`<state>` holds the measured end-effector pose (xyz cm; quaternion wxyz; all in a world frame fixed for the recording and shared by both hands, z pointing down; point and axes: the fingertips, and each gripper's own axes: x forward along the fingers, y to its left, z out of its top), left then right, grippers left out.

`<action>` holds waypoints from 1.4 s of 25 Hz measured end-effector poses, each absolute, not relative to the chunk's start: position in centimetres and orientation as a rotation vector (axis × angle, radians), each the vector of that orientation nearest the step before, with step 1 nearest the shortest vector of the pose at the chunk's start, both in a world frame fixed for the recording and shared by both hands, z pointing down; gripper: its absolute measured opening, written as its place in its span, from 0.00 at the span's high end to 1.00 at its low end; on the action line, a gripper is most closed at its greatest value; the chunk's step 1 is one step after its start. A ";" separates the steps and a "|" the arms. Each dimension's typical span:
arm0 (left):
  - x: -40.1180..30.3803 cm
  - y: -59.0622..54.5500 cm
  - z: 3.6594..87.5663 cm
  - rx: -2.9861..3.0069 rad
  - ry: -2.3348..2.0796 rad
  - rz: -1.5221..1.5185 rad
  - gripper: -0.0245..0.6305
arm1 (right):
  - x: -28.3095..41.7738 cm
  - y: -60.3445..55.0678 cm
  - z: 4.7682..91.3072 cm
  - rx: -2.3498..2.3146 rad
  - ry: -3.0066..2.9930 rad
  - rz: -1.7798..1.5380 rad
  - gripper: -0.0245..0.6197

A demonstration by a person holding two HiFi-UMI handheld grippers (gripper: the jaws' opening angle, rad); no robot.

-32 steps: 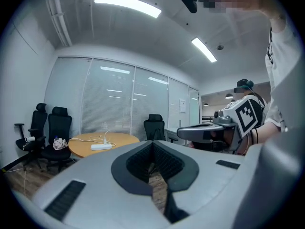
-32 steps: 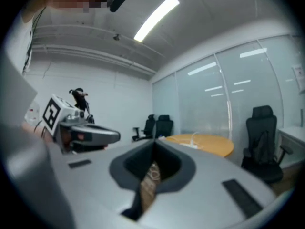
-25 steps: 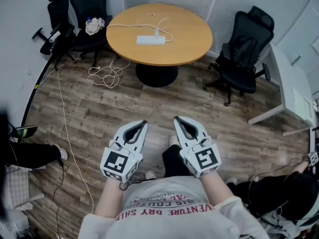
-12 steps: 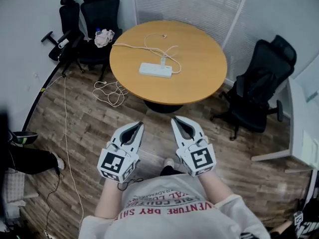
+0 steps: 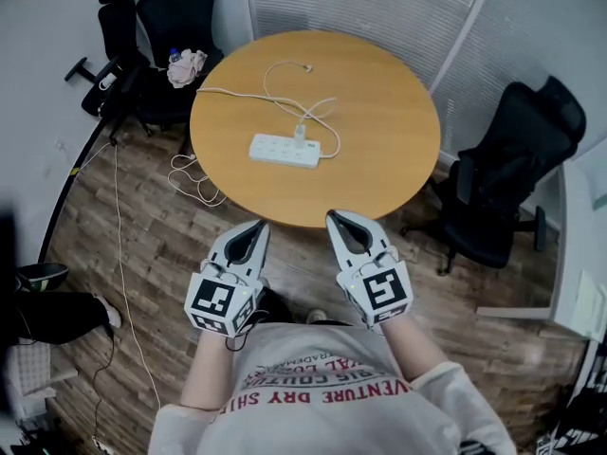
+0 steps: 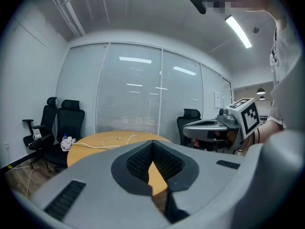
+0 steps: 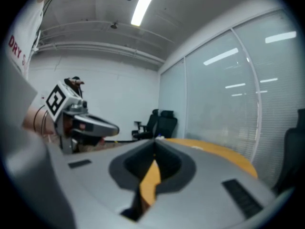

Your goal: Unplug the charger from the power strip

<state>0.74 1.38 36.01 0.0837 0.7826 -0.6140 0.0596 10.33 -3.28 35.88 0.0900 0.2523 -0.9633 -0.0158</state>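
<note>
A white power strip (image 5: 283,151) lies on the round wooden table (image 5: 379,93). A small white charger (image 5: 300,136) is plugged into it near its right end. Its white cable (image 5: 237,93) loops off to the table's far left. Both grippers are held side by side in the air at the table's near edge, well short of the strip. My left gripper (image 5: 258,226) has its tips together, with nothing between them. My right gripper (image 5: 338,217) is shut and empty too. In the left gripper view the tabletop (image 6: 95,144) and cable (image 6: 109,140) lie ahead.
Black office chairs (image 5: 175,8) stand at the far left, one bearing a cloth and a bottle (image 5: 185,64). Another chair (image 5: 512,159) stands right of the table. A coil of white cable (image 5: 194,178) lies on the wooden floor. A seated person's leg (image 5: 47,311) shows at the left edge.
The person has walked toward the table, so it and the power strip are now much nearer. Both grippers came forward together to the table's near edge and stayed shut.
</note>
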 end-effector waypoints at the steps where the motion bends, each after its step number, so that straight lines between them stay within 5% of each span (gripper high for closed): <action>1: 0.1 0.2 36.3 2.335 -1.826 0.181 0.92 | 9.8 -4.1 36.3 0.746 -2.847 -0.056 0.92; 16: -11.5 -18.4 40.5 2.524 -1.459 0.293 0.92 | 0.5 -20.2 41.5 1.178 -2.582 0.222 0.92; 30: -12.4 -23.9 56.7 2.494 -1.023 0.709 0.92 | -1.7 -25.8 52.2 1.187 -2.257 0.540 0.91; 35: -11.9 -24.4 61.6 2.449 -0.922 0.877 0.92 | -2.7 -26.6 55.5 1.122 -2.193 0.610 0.79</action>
